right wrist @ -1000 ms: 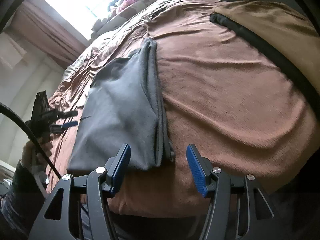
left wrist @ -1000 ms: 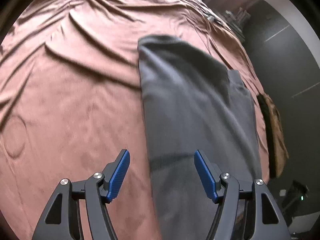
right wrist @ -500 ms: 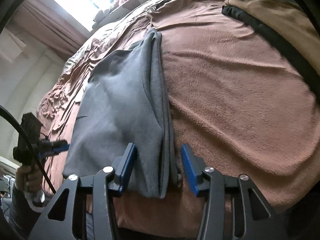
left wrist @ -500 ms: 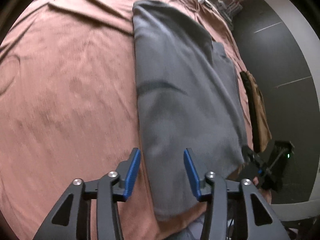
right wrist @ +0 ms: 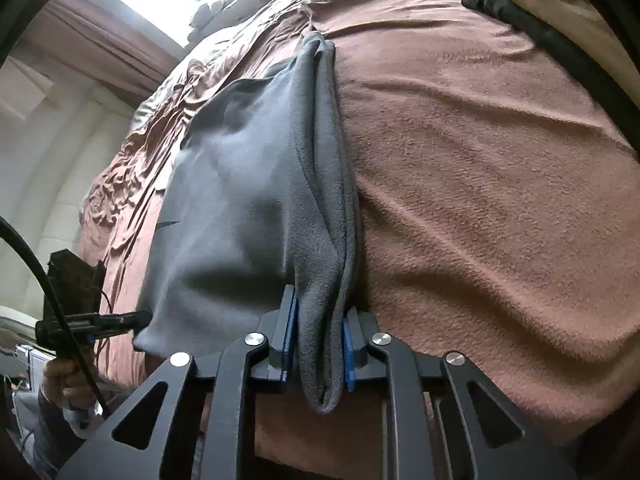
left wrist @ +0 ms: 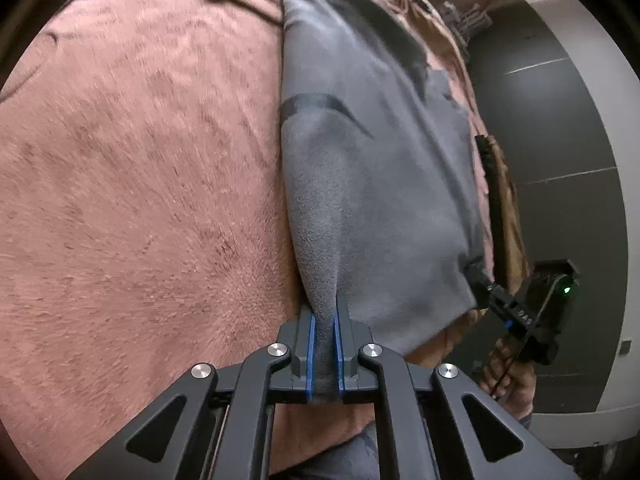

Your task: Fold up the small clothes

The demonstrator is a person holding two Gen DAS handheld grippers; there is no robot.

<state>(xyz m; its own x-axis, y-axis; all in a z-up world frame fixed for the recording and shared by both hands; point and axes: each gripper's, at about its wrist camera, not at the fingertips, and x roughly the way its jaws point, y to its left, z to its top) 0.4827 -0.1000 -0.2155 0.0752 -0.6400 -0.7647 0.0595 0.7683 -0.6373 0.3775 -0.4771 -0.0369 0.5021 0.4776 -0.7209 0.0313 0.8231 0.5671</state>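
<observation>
Fingers (left wrist: pixel 308 344) of both grippers clamped on grey garment (left wrist: pixel 380 184), near hem hidden, right pair (right wrist: pixel 289 332) closing.

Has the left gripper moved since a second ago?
Yes. The left gripper came in from beside the grey fleece garment lying on the brown blanket to that garment's near corner, where its pads now pinch the cloth.

Wide bare stretch of brown blanket (left wrist: pixel 140 180) left of the grey garment (left wrist: pixel 380 184): free passage there, only low wrinkles at the far end. Right of the garment, more open blanket, then a tan cloth w/ black edge (right wrist: pixel 560 28) at far right blocks that corner. Near edge is crowded: left gripper (left wrist: pixel 323 344) and right gripper (right wrist: pixel 316 344) both sit at the garment's near hem, pinching it.
</observation>
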